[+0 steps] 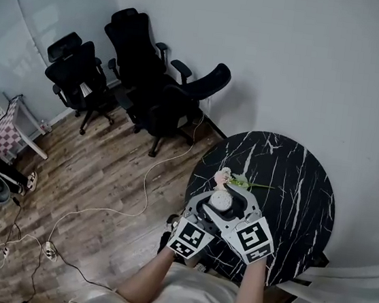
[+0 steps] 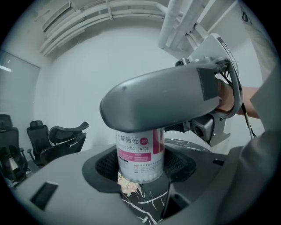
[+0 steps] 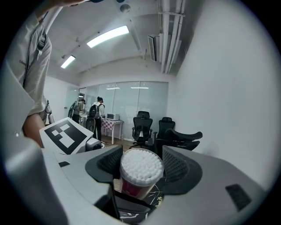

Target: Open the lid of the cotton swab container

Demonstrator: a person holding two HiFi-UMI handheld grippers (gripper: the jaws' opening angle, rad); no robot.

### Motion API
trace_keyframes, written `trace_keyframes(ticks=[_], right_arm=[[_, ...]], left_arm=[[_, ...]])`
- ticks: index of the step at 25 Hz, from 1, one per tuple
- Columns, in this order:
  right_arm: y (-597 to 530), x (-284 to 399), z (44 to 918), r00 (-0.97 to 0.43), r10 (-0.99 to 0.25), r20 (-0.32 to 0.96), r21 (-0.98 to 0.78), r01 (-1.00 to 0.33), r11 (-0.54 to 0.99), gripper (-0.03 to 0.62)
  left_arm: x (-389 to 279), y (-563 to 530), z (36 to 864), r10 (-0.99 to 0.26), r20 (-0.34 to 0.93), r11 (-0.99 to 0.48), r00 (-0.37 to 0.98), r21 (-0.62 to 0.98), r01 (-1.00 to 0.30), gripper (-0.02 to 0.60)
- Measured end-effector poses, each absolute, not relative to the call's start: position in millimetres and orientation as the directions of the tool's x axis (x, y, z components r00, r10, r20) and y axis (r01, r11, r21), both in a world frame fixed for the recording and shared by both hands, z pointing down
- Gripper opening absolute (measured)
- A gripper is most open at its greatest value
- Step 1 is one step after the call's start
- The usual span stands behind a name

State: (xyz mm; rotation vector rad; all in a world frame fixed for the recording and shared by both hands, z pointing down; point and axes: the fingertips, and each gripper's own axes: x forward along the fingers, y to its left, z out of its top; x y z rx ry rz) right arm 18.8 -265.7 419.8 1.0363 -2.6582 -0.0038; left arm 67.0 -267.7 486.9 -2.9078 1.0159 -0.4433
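A cotton swab container (image 1: 221, 200) stands near the left edge of a round black marble table (image 1: 295, 188). It is a clear cylinder with a pink and white label (image 2: 139, 154). White swab tips show through its top (image 3: 141, 166). My left gripper (image 2: 139, 169) is shut on the container's lower body. My right gripper (image 3: 141, 163) comes in from the opposite side, shut on the container's top at the lid. One of its grey fingers (image 2: 162, 99) covers the top in the left gripper view. Both marker cubes (image 1: 191, 239) (image 1: 254, 239) sit just in front of me.
A small flower with a green stem (image 1: 235, 181) lies on the table just beyond the container. Black office chairs (image 1: 158, 75) stand on the wooden floor to the left, where a white cable (image 1: 144, 197) runs. White fabric (image 1: 344, 286) hangs at the table's right. People stand far off (image 3: 95, 115).
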Motion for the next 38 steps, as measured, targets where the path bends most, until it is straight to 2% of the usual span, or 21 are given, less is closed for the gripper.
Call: trace_keyframes(ticks=[9,31,36,38], right_arm=[[-270.8,9.1,430.9,-0.701,-0.646,0.302,0.058,-0.663,0.746,0.293],[-271.5,11.8,440.1,-0.751,-0.596,0.284,-0.125,-0.646,0.753,0.293],[-268.4,10.9,432.6,-0.799,-0.56,0.217,-0.251,-0.6,0.759,0.293],[-268.8,8.4,432.3,-0.792,-0.564,0.234,-0.222,-0.608,0.762,0.293]], left_arm=[[57.3,-270.6,495.4,-0.613,0.246,-0.784,0.751,-0.07,-0.617,0.264],[55.4,-266.9,506.8,-0.593,0.247,-0.798,0.766,-0.055,-0.6,0.264],[56.3,-266.4,509.1,-0.584,0.244,-0.804,0.774,-0.04,-0.594,0.262],[55.4,-267.2,508.9,-0.583,0.244,-0.804,0.775,-0.035,-0.594,0.262]])
